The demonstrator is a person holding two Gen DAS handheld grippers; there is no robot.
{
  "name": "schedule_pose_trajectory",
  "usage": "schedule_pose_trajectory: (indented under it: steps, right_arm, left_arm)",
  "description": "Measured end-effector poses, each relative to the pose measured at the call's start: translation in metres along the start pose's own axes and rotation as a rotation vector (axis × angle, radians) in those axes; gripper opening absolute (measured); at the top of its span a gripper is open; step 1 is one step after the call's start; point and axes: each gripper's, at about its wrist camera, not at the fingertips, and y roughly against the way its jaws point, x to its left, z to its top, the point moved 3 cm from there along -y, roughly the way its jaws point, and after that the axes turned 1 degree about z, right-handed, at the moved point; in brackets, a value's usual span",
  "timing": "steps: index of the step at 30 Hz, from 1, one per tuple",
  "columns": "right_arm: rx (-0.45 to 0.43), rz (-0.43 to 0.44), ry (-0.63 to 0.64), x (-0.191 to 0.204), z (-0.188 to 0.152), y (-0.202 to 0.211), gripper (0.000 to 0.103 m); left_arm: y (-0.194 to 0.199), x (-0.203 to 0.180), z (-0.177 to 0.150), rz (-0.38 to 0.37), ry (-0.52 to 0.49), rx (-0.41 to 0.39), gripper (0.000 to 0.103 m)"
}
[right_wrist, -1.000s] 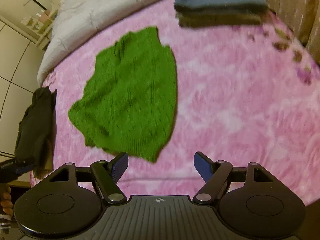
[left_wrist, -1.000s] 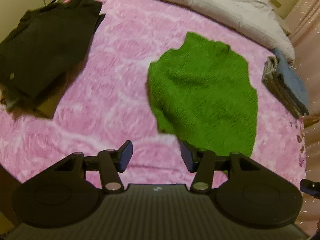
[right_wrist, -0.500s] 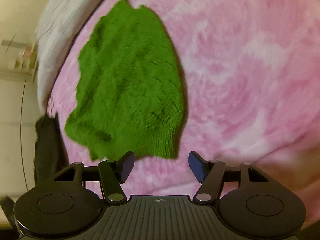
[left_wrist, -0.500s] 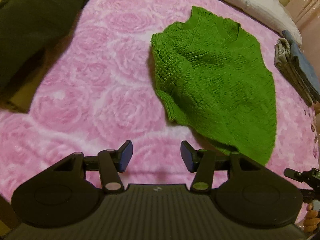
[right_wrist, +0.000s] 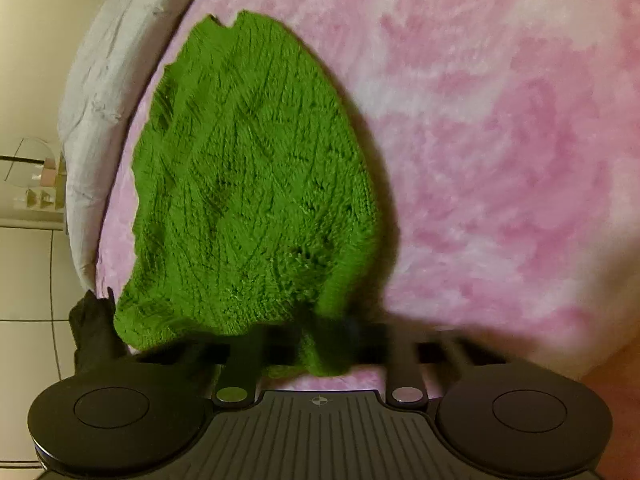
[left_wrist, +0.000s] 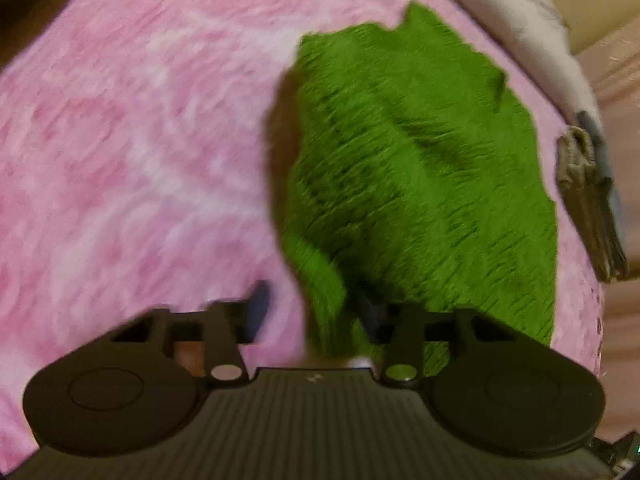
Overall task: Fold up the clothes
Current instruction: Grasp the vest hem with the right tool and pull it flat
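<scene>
Both grippers had dropped toward the bed since the earlier frames, and the green chunky-knit sweater (left_wrist: 420, 168) filled far more of each view. It lay spread flat on the pink rose-patterned plush blanket (left_wrist: 140, 140), neckline at the far end, hem nearest the cameras.

Left gripper (left_wrist: 312, 312): the picture was blurred, and its dark fingers still showed apart, with the sweater's near-left hem corner hanging between them. The jaws were judged to have just snapped together on that corner.

Right gripper (right_wrist: 324, 344): also smeared by motion. A fold of the near-right hem corner bunched between its jaws, which were pressed onto the knit.

A folded stack of grey and blue clothes (left_wrist: 592, 200) sat at the blanket's right edge, well apart from the sweater. A white duvet (right_wrist: 104, 92) ran along the far side, and a dark garment (right_wrist: 94, 332) lay beyond the sweater's left side.

Step in hand, as a judgement: gripping both hem corners to begin the first fold. The next move would call for lifting both corners evenly and carrying the hem toward the neckline, keeping the loose knit from slipping or stretching.
</scene>
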Motion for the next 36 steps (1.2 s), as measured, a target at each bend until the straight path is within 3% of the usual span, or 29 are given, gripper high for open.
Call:
schedule_pose_trajectory:
  steps: [3,7,10,14,15,16,17,18,20,21,22,23,24,25,30,33,36]
  right_arm:
    - [0.001,-0.017,0.059,0.009,0.010,0.016,0.006]
    - [-0.003,0.007,0.149,0.012,0.024,0.081,0.004]
    - [0.033,-0.049,0.194,-0.001,0.020,0.114,0.004]
    - [0.145,-0.237,0.190,-0.036,0.001,0.102,0.006]
    - [0.156,-0.282,0.200,-0.042,-0.001,0.098,0.014]
    - [0.134,-0.272,0.210,-0.038,-0.001,0.099,0.037]
    - [0.112,-0.263,0.221,-0.035,-0.001,0.100,0.066]
    - [0.075,-0.245,0.247,-0.028,0.000,0.101,0.077]
    - [0.038,-0.227,0.323,-0.016,0.001,0.098,0.077]
    - [0.056,-0.248,0.341,-0.017,0.001,0.090,0.077]
    - [0.073,-0.269,0.359,-0.017,0.001,0.082,0.067]
    - [0.086,-0.282,0.366,-0.020,-0.001,0.076,0.037]
    - [0.099,-0.294,0.375,-0.023,-0.003,0.070,0.021]
    - [0.115,-0.296,0.389,-0.024,-0.005,0.070,0.009]
    - [0.126,-0.303,0.498,-0.020,-0.009,0.094,0.004]
    - [0.164,-0.319,0.488,-0.025,-0.010,0.105,0.004]
    - [0.240,-0.364,0.481,-0.041,-0.019,0.098,0.004]
  left_arm:
    - [0.031,-0.001,-0.001,0.010,-0.052,-0.038,0.004]
    - [0.104,0.006,-0.024,0.029,-0.143,-0.086,0.004]
    - [0.127,0.011,-0.065,0.008,-0.133,0.001,0.004]
    - [0.098,0.014,-0.109,0.100,-0.132,0.165,0.006]
    - [0.093,0.015,-0.111,0.116,-0.108,0.164,0.008]
    - [0.091,0.017,-0.109,0.122,-0.080,0.144,0.017]
    - [0.091,0.018,-0.105,0.115,-0.053,0.113,0.029]
    - [0.089,0.019,-0.102,0.114,-0.032,0.090,0.035]
    - [0.080,0.019,-0.097,0.127,-0.013,0.070,0.039]
    - [0.075,0.020,-0.096,0.136,-0.008,0.069,0.037]
    - [0.068,0.021,-0.095,0.145,-0.011,0.081,0.035]
    - [0.065,0.020,-0.095,0.150,-0.019,0.086,0.029]
    - [0.065,0.017,-0.096,0.150,-0.034,0.081,0.021]
    - [0.068,0.013,-0.097,0.141,-0.051,0.077,0.006]
    - [0.095,0.008,-0.114,0.146,-0.080,0.037,0.005]
    - [0.104,0.008,-0.133,0.163,-0.086,0.080,0.005]
    - [0.097,0.004,-0.151,0.240,-0.163,0.133,0.010]
